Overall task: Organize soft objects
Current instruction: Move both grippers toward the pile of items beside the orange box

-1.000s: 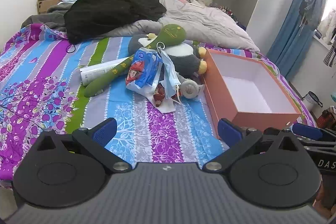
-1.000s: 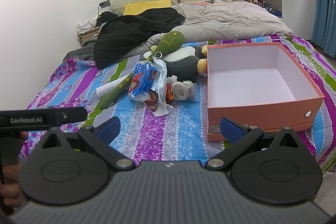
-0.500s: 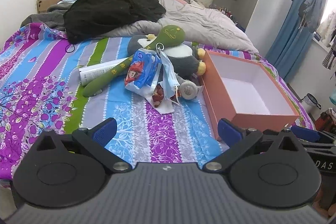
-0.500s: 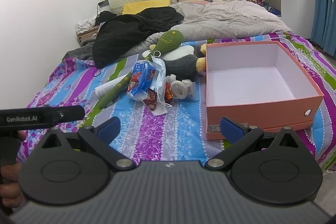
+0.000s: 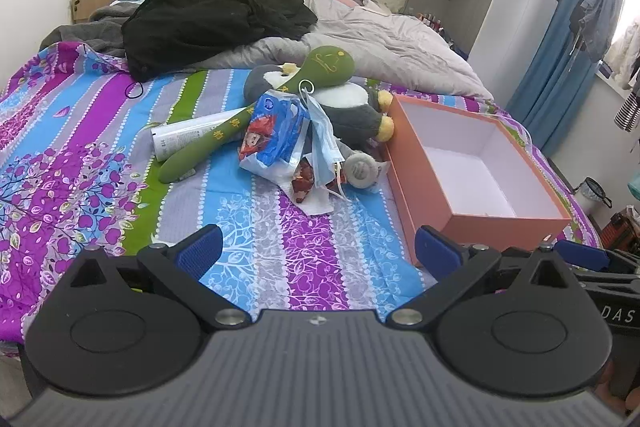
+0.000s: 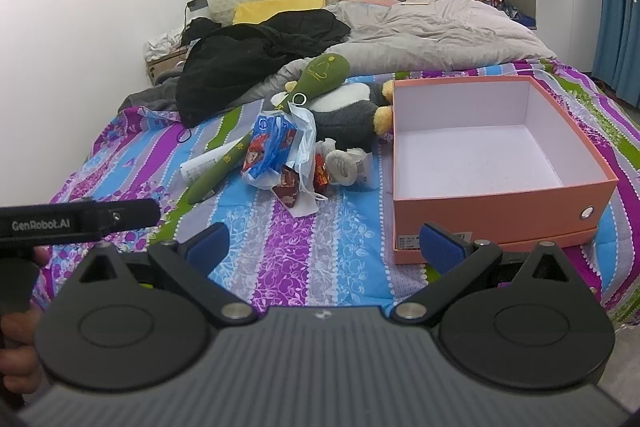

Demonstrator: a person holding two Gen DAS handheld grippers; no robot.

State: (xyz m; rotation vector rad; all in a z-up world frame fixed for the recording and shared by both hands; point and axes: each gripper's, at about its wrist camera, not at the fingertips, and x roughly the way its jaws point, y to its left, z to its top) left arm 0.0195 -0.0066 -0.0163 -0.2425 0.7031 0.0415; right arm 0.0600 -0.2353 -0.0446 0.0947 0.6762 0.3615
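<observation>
The left gripper (image 5: 317, 251) has a ribbed grey body, two black disc-shaped hinge plates with silver screws, and blue textured fingertip pads (image 5: 199, 251). The right gripper (image 6: 324, 247) looks identical; beside it, white "GenRobot.AI" lettering marks a black bar.

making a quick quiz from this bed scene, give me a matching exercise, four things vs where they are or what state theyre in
Things:
1. orange box
2. green long plush
3. black clothing
4. penguin plush

Places or states:
a. heaped near the head of the bed
b. open, nothing inside
c. lying beside the box, partly under the green toy's head
d. stretched across a white tube, at the left of the pile

Pairs: 1-b, 2-d, 3-a, 4-c
</observation>
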